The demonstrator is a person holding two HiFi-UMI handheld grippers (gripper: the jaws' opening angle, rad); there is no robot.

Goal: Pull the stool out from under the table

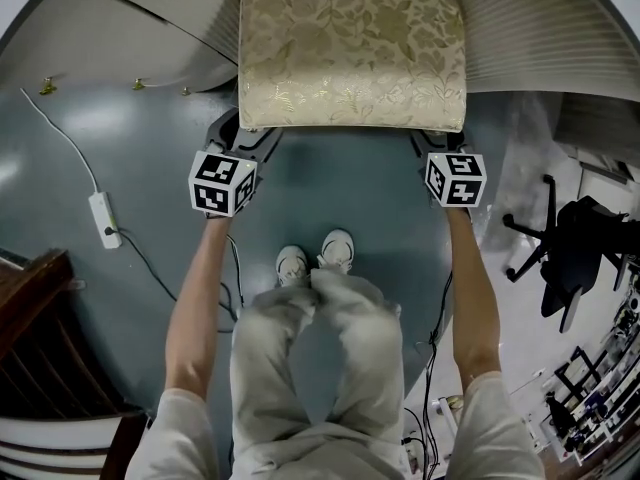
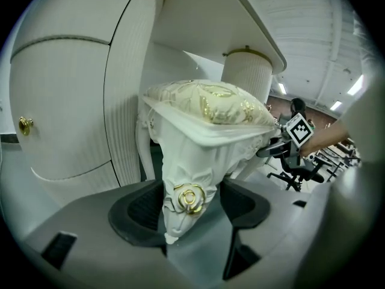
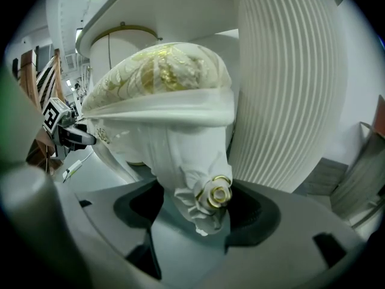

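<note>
The stool (image 1: 352, 53) has a gold floral cushion and white carved legs, and its far edge reaches under the white table (image 1: 150, 18). My left gripper (image 1: 245, 133) is at the stool's front left corner. In the left gripper view, the left gripper (image 2: 189, 200) is closed around the front left leg (image 2: 180, 167) at its gold rosette. My right gripper (image 1: 440, 143) is at the front right corner. In the right gripper view, the right gripper (image 3: 198, 206) has the other front leg (image 3: 189, 161) between its pads, which touch it.
The table's ribbed pedestals (image 1: 540, 28) flank the stool on both sides. A power strip (image 1: 103, 218) with its cord lies on the grey floor at left. A black office chair (image 1: 570, 258) stands at right and dark wooden furniture (image 1: 40, 368) at lower left. The person's feet (image 1: 315, 258) are behind the stool.
</note>
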